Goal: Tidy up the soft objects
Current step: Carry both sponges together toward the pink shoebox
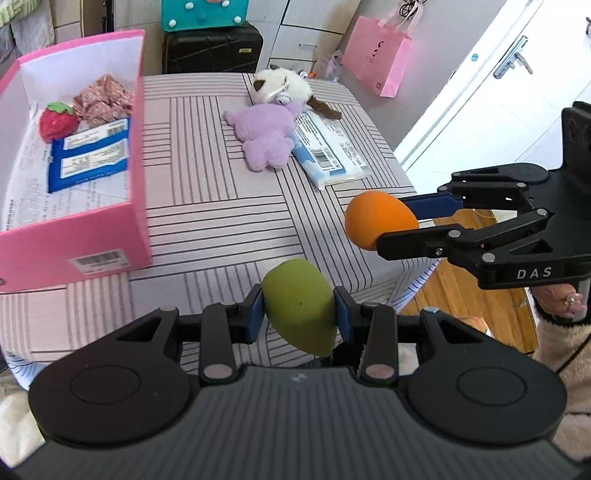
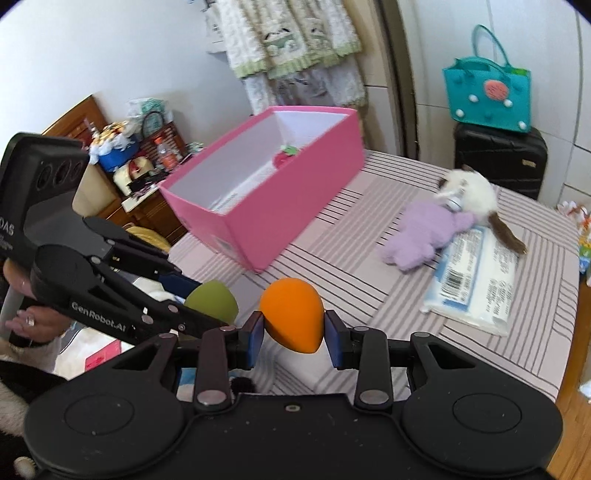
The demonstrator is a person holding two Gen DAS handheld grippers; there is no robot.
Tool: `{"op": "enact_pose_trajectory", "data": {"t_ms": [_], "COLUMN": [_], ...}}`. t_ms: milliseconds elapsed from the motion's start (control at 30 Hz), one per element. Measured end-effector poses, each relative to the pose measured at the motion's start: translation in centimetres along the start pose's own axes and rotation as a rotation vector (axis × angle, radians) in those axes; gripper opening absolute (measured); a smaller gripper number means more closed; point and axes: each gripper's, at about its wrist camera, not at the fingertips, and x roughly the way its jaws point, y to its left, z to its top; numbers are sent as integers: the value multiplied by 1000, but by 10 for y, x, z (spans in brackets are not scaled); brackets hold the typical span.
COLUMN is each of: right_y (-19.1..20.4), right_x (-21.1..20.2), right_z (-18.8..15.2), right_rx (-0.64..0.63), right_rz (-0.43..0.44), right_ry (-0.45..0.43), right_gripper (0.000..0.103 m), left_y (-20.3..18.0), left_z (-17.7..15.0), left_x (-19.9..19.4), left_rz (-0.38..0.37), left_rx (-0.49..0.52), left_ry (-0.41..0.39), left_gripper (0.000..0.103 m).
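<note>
My left gripper (image 1: 300,314) is shut on a green egg-shaped sponge (image 1: 297,306), held above the near edge of the striped table (image 1: 221,206). My right gripper (image 2: 293,332) is shut on an orange egg-shaped sponge (image 2: 291,317); in the left wrist view the same sponge (image 1: 376,218) hangs off the table's right side. The pink box (image 1: 136,206) stands at the left, holding a strawberry plush (image 1: 55,120), a floral cloth (image 1: 103,98) and a blue packet (image 1: 88,158). A purple plush (image 1: 266,134), a white cat plush (image 1: 284,86) and a tissue pack (image 1: 332,151) lie further back.
A black suitcase (image 1: 212,50) with a teal bag (image 1: 203,14) stands behind the table. A pink paper bag (image 1: 376,55) hangs at the right by a white door (image 1: 517,92). Wooden floor (image 1: 461,295) shows beyond the table's right edge. A cluttered wooden shelf (image 2: 129,166) stands behind the box.
</note>
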Motion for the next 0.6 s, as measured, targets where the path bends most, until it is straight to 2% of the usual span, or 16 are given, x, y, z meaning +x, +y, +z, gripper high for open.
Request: {"op": "enact_pose_trajectory", "data": {"t_ms": [267,600], "right_y": [33,60], "right_x": [5,27], "right_z": [21,71], "right_rx": [-81,-189], "right_rz": [40,106], "right_ry": [9,-34], "right_gripper": [40,40], "left_y": [20,61], "left_z": [-2,16], "left_x": [-44,-82], "left_rz": [52,152], "left_rx": [19,5], "left_ry": [-70,-195], "left_gripper": [38,38]}}
